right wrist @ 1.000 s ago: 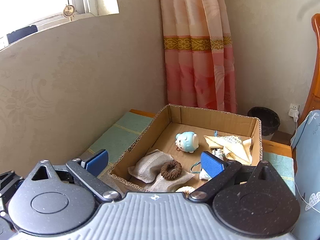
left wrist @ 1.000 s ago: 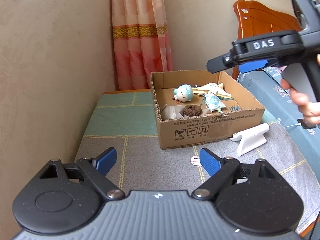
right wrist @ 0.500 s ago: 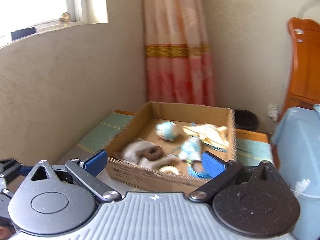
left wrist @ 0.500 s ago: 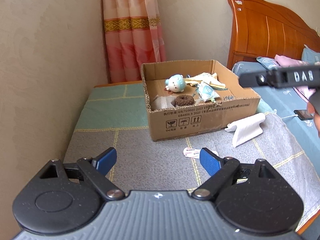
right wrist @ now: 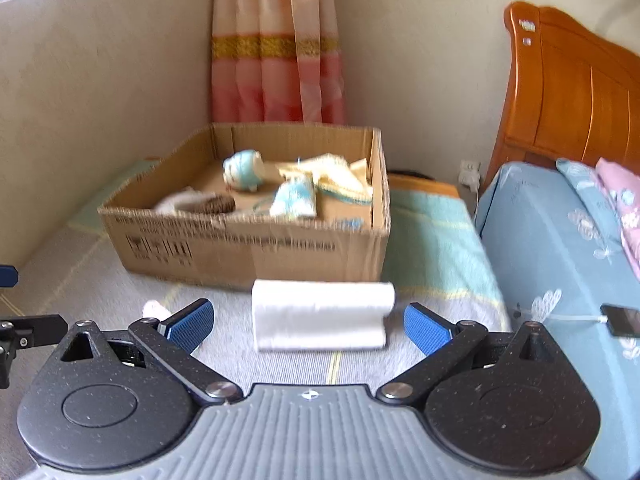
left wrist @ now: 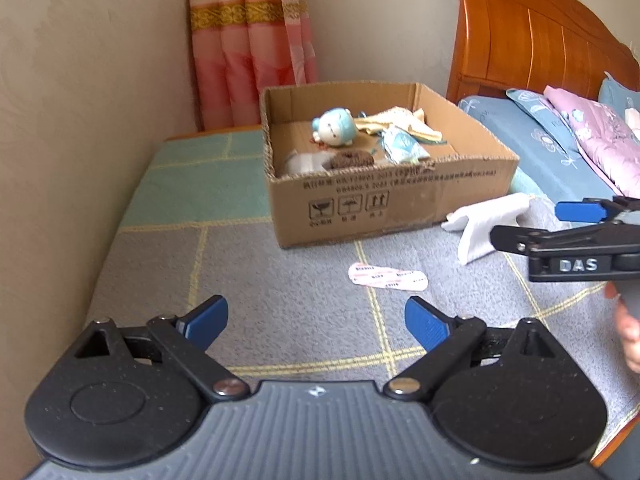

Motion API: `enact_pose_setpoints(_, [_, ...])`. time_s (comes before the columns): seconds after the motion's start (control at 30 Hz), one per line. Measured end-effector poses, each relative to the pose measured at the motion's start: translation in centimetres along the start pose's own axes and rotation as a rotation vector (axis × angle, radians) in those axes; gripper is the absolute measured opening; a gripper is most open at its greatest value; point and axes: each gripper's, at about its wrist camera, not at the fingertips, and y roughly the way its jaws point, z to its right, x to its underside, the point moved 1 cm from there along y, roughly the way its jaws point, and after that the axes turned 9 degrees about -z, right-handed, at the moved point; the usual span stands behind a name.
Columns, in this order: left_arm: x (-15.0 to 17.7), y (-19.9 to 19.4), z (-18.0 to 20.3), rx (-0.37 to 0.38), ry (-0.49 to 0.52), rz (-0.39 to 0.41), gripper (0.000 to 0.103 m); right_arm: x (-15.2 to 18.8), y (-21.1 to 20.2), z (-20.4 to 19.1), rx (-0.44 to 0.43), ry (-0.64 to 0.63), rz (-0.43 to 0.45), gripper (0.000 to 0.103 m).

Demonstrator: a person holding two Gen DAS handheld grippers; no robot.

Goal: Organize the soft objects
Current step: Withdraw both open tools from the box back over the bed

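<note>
Both of my hand-held grippers stand wide apart at the jaws and hold nothing. On my right wrist view, the right gripper hangs low over the grey-and-green checked blanket, its blue pads on either side of the folded white cloth that lies on the blanket just in front of the open brown cardboard box. I cannot tell whether the pads touch the cloth.

From my left wrist view, the left gripper hovers over the grey part of the blanket, and the white-and-pink paper slip lies beyond its tips, apart from them.

Inside the box I see the pale blue round plush toy, the cream fabric piece, the light blue patterned pouch, the brown knitted ring and the grey-white cloth under it.

To the right stand the orange wooden headboard and blue floral bedding.
</note>
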Motion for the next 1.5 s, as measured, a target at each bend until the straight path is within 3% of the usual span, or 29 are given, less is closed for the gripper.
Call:
enact_pose_setpoints(0.13, [0.1, 0.7, 0.5, 0.012, 0.006, -0.013, 0.1, -0.1, 1.6, 0.3, 0.015, 0.012, -0.017, 0.103])
enact_pose_setpoints(0.33, [0.0, 2.0, 0.8, 0.018, 0.008, -0.038, 0.1, -0.3, 4.2, 0.5, -0.004, 0.022, -0.067, 0.103])
enact_pose_setpoints(0.47, [-0.4, 3.0, 1.2, 0.018, 0.026, -0.037, 0.1, 0.2, 5.1, 0.4, 0.027, 0.003, -0.084, 0.103])
enact_pose_setpoints(0.8, [-3.6, 6.8, 2.0, 0.003, -0.008, -0.065, 0.1, 1.9, 3.8, 1.7, 0.048, 0.013, -0.083, 0.103])
enact_pose_setpoints(1.0, [-5.0, 10.0, 3.1, -0.053, -0.013, -0.117, 0.101, 2.1, 3.1, 1.8, 0.039, 0.02, -0.069, 0.103])
enact_pose_setpoints(1.5, [-2.3, 7.7, 1.5, -0.084, 0.033, -0.162, 0.102, 1.8, 0.9, 1.4, 0.017, 0.016, -0.014, 0.103])
